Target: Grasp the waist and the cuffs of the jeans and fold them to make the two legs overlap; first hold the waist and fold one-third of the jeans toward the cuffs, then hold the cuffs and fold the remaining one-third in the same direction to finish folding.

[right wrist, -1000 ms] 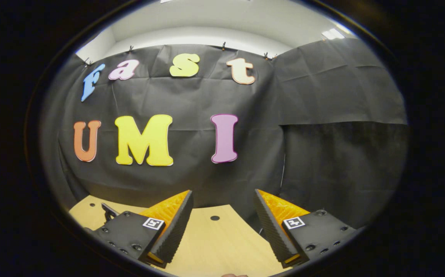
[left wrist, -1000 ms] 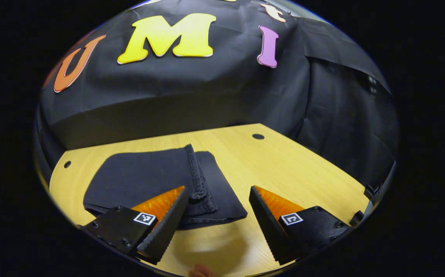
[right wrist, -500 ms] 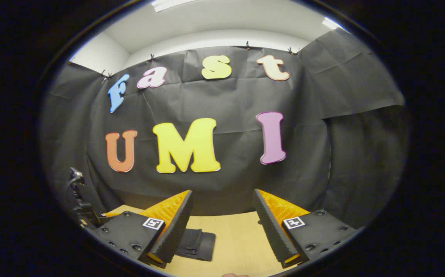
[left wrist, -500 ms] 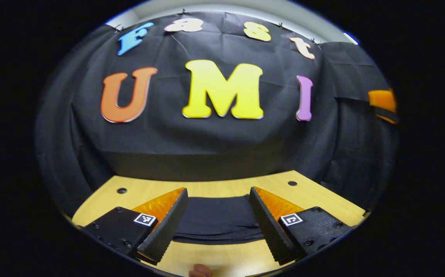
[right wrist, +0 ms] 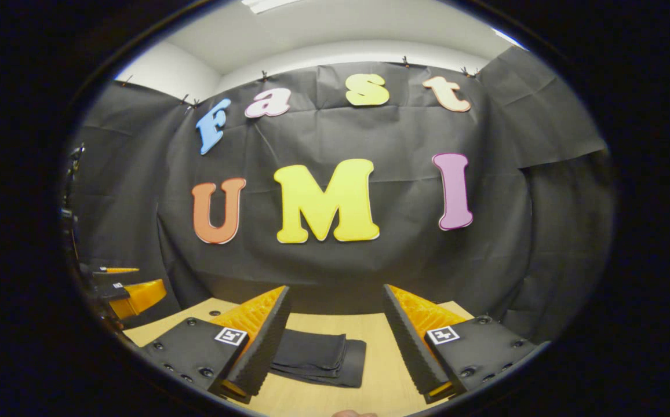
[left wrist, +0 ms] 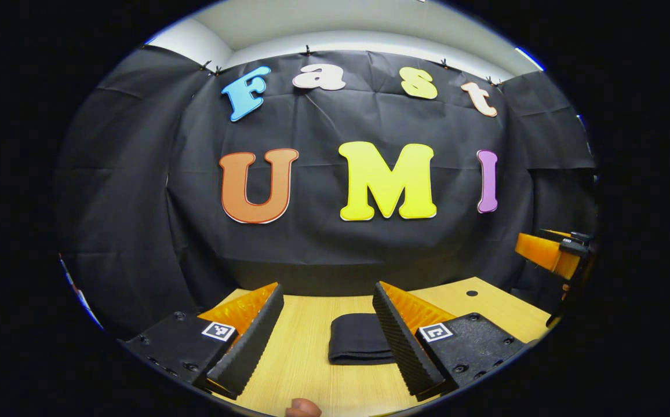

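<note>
Both your views look level across the counter (left wrist: 306, 359) toward the back wall, sharing the jeans (left wrist: 358, 346) (right wrist: 317, 356) lying near.

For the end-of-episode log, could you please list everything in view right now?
jeans: one pair, dark, folded into a compact stack, lying on the table, free of both grippers.
table: one, light wood, round holes near its far edge.
booth wall: black cloth, behind the table.
ceiling: white, above the cloth.
left gripper: one, open, back from the jeans, holding nothing.
right gripper: one, open, back from the jeans, holding nothing.
fingertip: one, bottom edge of the left gripper view.
</note>
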Demonstrator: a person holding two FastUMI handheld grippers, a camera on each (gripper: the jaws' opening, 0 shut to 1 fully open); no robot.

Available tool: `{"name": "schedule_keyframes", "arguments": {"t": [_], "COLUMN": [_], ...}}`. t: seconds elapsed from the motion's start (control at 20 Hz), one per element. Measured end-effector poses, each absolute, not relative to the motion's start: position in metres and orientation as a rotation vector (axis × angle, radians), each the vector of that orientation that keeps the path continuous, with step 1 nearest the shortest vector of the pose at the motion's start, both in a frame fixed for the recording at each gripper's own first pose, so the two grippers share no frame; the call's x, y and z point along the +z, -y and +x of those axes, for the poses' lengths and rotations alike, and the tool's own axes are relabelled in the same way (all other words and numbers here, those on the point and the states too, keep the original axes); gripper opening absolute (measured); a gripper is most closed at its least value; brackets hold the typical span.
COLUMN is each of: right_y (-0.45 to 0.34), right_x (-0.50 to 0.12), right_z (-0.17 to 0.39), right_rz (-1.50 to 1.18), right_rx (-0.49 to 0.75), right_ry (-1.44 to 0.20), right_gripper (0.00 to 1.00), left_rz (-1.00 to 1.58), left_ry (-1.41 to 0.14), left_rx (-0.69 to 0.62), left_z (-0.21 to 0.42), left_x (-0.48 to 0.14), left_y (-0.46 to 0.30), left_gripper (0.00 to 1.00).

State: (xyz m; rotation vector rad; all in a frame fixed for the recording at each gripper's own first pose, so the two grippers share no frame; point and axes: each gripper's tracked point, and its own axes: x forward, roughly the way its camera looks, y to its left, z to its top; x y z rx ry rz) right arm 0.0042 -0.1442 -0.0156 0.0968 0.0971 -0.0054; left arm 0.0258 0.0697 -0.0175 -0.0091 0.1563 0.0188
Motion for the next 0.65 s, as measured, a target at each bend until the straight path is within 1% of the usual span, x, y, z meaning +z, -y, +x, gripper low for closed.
{"name": "schedule_keyframes", "arguments": {"t": [0.05, 0.1, 0.15, 0.4, 0.5, 0.65], "right_y": [0.141, 0.138, 0.136, 0.131, 0.13, 0.125], "right_x": [-0.021, -0.025, -0.027, -0.042, -0.046, -0.048], "right_z": [0.001, -0.003, -0.006, -0.01, -0.009, -0.01], "right_rz": [0.077, 0.065, 0.056, 0.038, 0.042, 0.047], "right_rx": [-0.008, -0.01, -0.015, -0.026, -0.026, -0.01], "right_ry": [-0.097, -0.096, -0.097, -0.114, -0.12, -0.134], "right_gripper": [0.94, 0.96, 0.94, 0.94, 0.96, 0.96], "left_rz": [-0.014, -0.02, -0.025, -0.049, -0.036, -0.025], "left_ry": [-0.168, -0.175, -0.18, -0.225, -0.226, -0.225], "left_rx": [0.008, 0.002, -0.002, -0.059, -0.056, -0.053], "left_z": [0.02, 0.013, 0.009, 0.0, -0.002, -0.003], "left_x": [-0.023, -0.028, -0.031, -0.049, -0.049, -0.05], "left_y": [-0.067, -0.065, -0.063, -0.051, -0.053, -0.055], "left_gripper": [0.99, 0.99, 1.0, 0.99, 0.99, 0.99]}}
